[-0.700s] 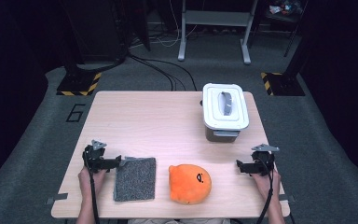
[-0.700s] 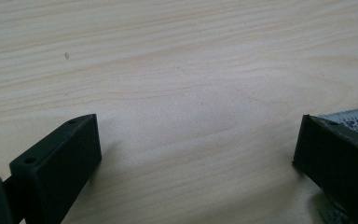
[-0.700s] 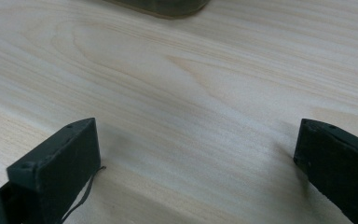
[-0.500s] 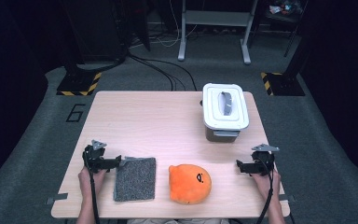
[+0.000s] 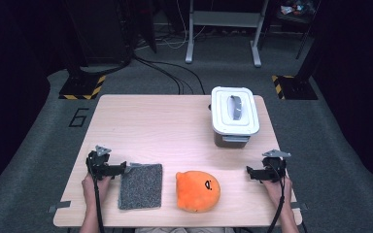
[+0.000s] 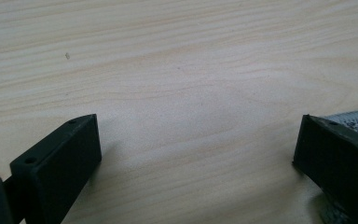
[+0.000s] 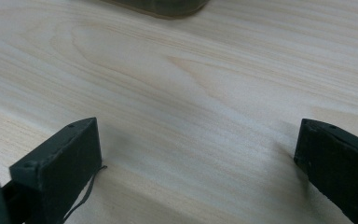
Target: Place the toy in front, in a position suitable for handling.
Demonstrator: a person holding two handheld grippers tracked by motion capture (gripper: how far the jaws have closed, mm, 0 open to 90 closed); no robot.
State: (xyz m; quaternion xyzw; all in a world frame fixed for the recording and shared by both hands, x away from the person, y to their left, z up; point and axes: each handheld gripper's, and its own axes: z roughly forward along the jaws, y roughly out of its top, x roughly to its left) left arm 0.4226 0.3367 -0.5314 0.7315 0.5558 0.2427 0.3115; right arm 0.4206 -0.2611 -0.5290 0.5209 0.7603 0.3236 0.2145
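The left gripper [image 5: 119, 169] rested with jaws spread wide and empty, just beside the flat grey felt-like cloth square [image 5: 141, 185] near the table's front edge. Limp and light, it probably wanted pinching at its near corner. The right gripper [image 5: 252, 174] sat likewise released, well apart.

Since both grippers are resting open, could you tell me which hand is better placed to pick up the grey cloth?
Left, probably. The left gripper sits open right at the grey cloth, whose edge shows beside its jaw. The right gripper lies beyond the orange plush.
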